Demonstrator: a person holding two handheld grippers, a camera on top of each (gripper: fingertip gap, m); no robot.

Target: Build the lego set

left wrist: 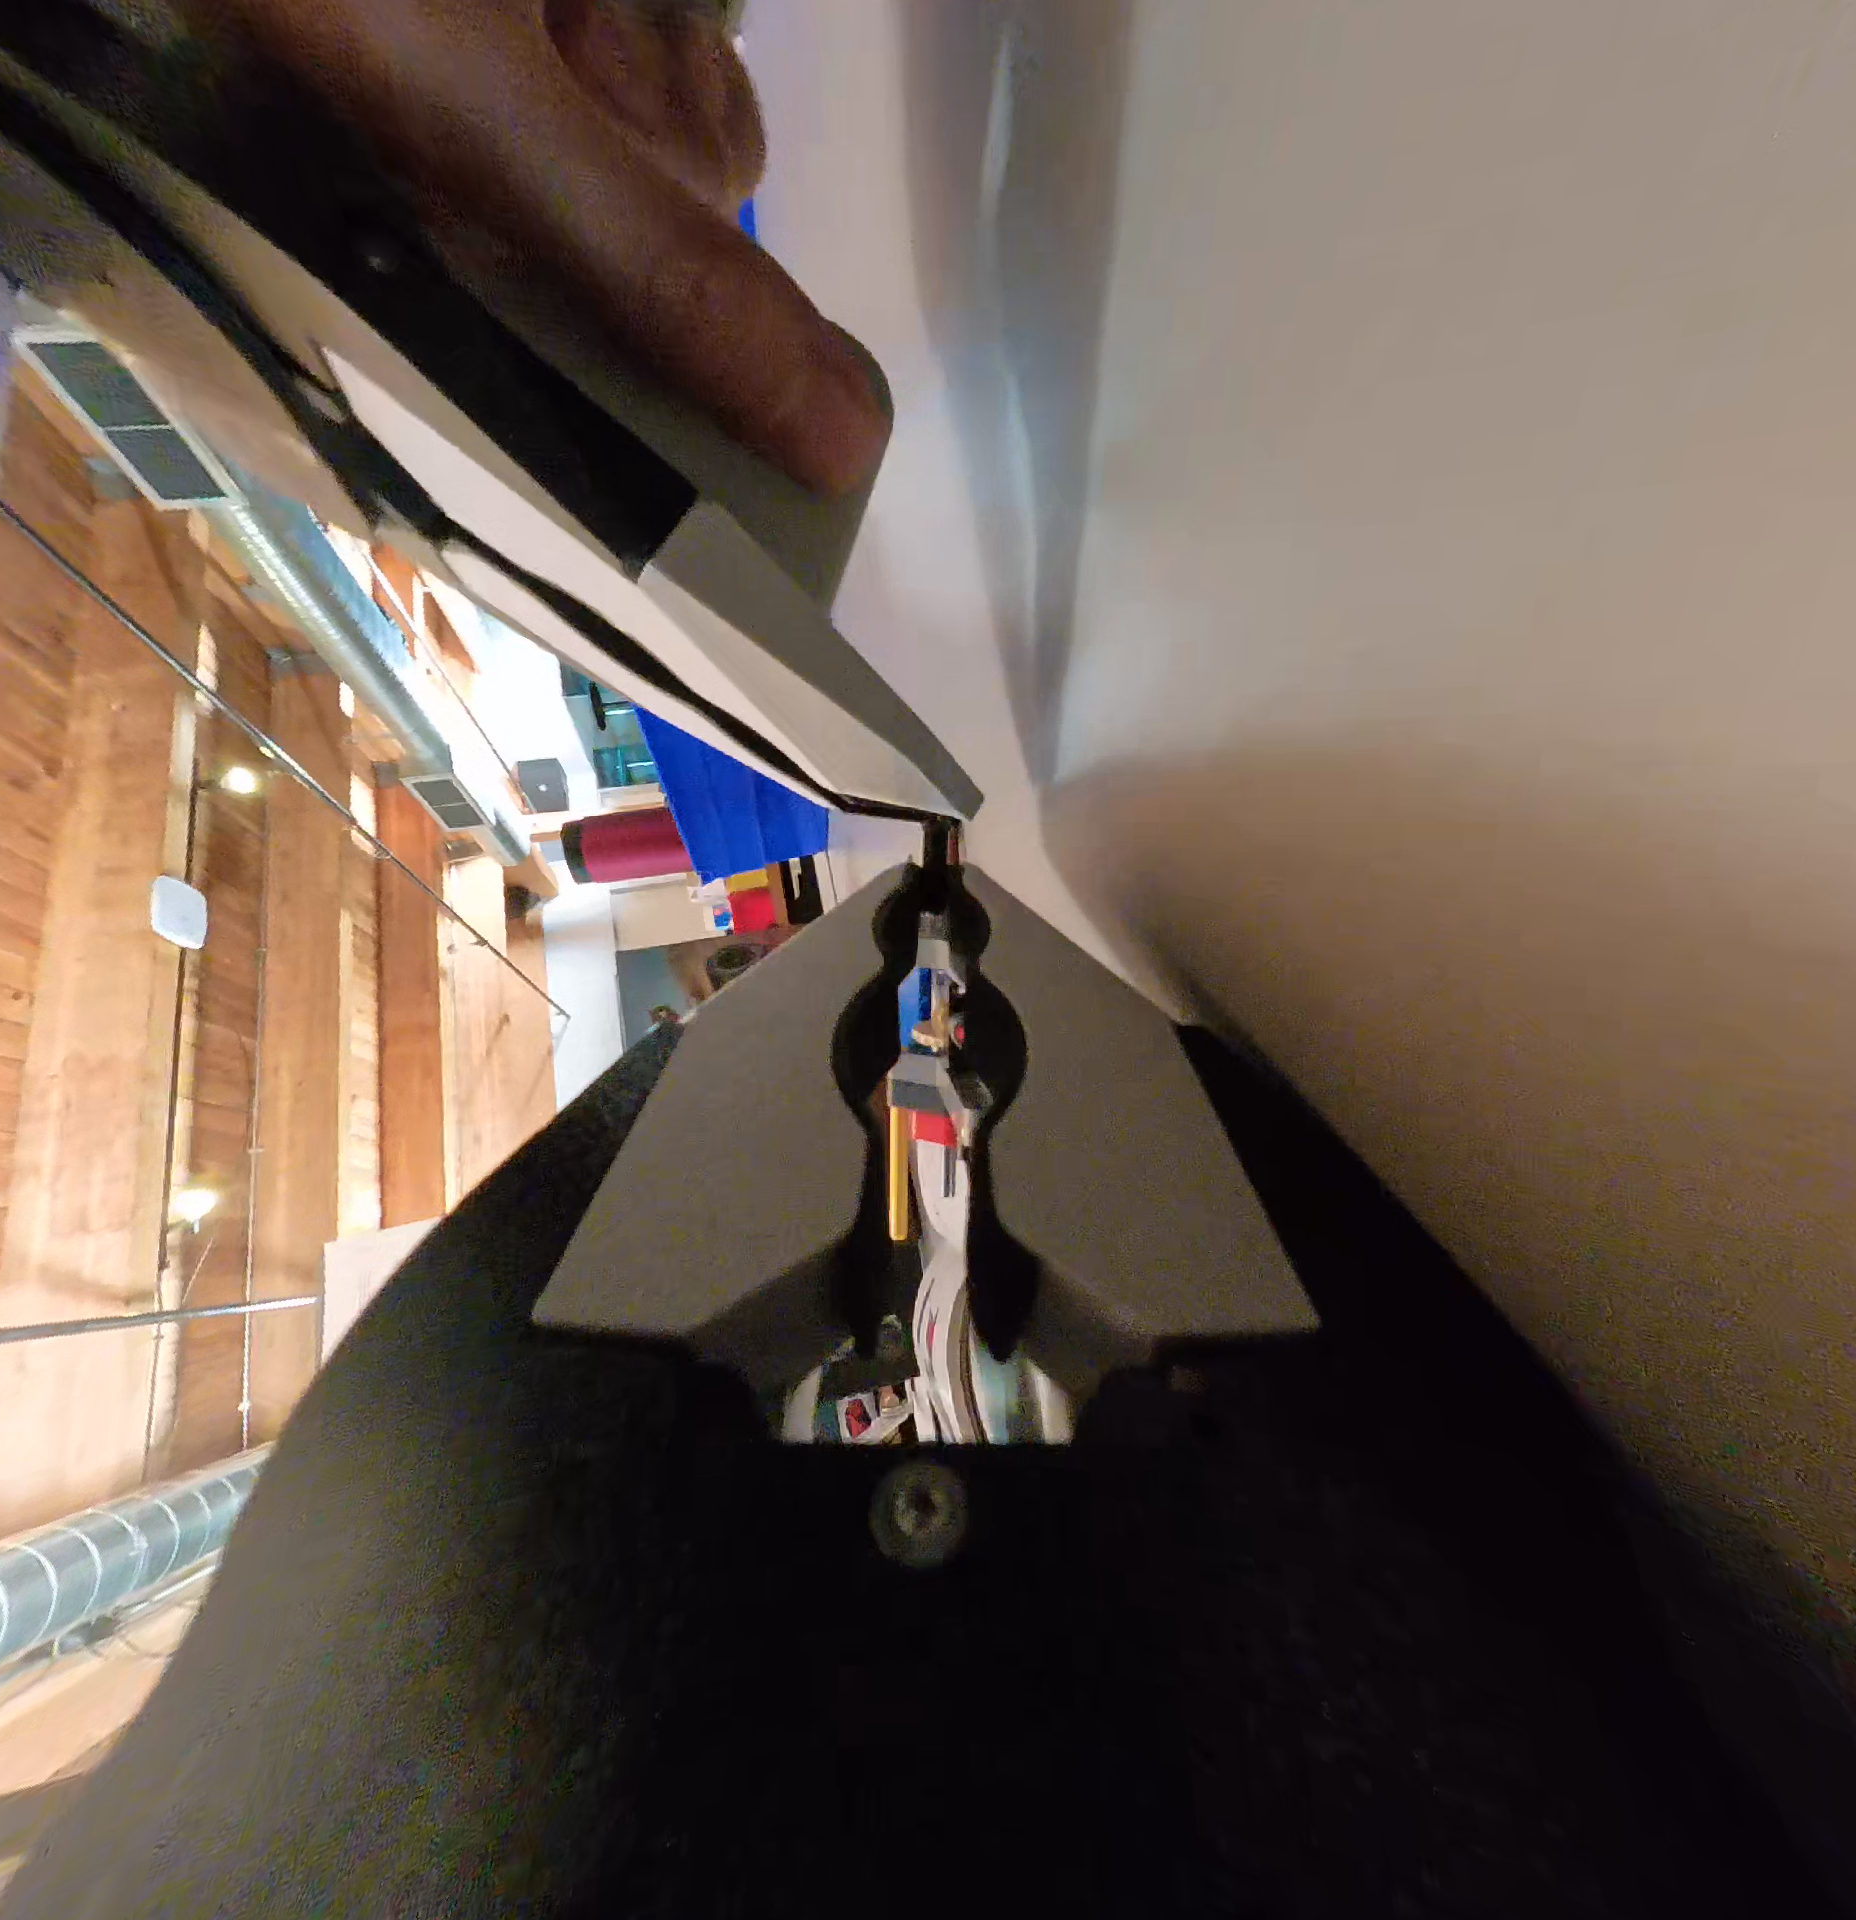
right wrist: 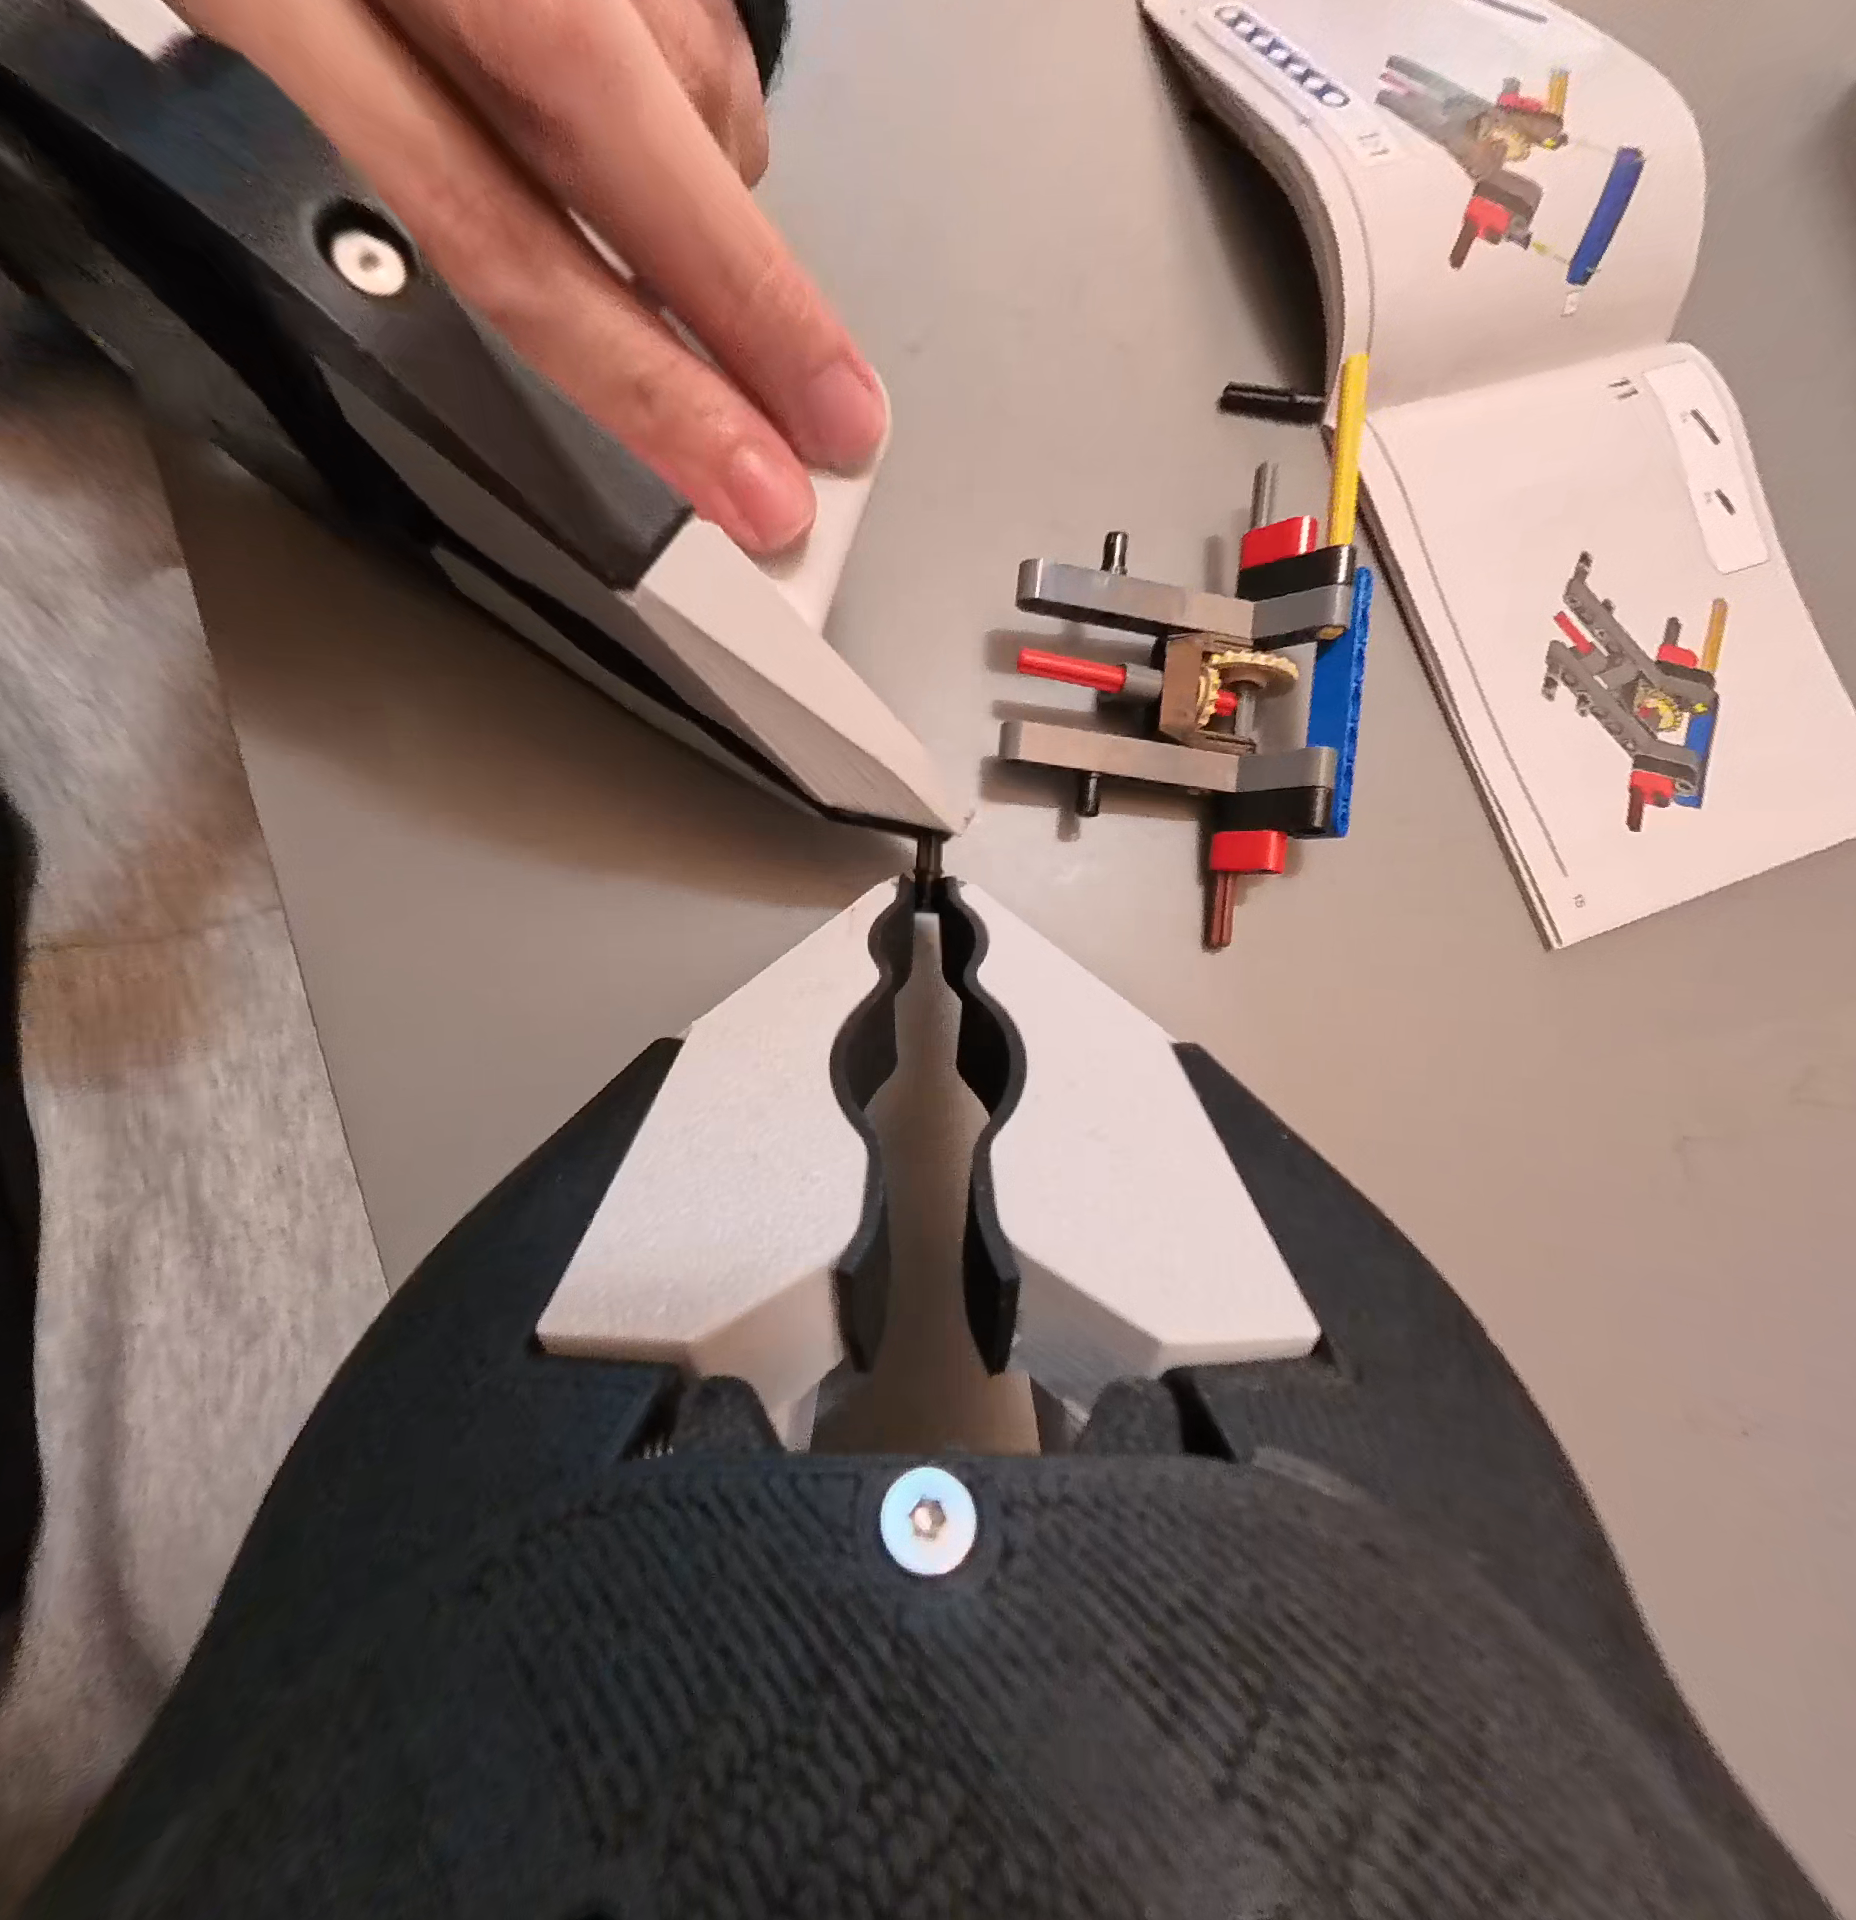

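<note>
My two grippers meet tip to tip over the grey table (right wrist: 1007, 312). A small black pin (right wrist: 930, 854) spans the gap between them. My right gripper (right wrist: 929, 885) is shut on its near end. My left gripper (right wrist: 943, 826) comes in from the upper left, shut on its far end. In the left wrist view my left gripper (left wrist: 934, 878) holds the same pin (left wrist: 940, 844), with the right gripper (left wrist: 955, 812) opposite. The partly built lego assembly (right wrist: 1215, 675), with grey beams, a blue beam, red parts, a tan gear and a yellow axle, lies on the table to the right.
An open instruction booklet (right wrist: 1630, 623) lies right of the assembly. A loose black pin (right wrist: 1272, 398) lies by its edge. A person's hand (right wrist: 643, 260) grips the left gripper. Grey clothing (right wrist: 124, 1143) fills the left. The left wrist view shows the assembly (left wrist: 934, 1039) between its fingers. The grippers are tip to tip, or close to it.
</note>
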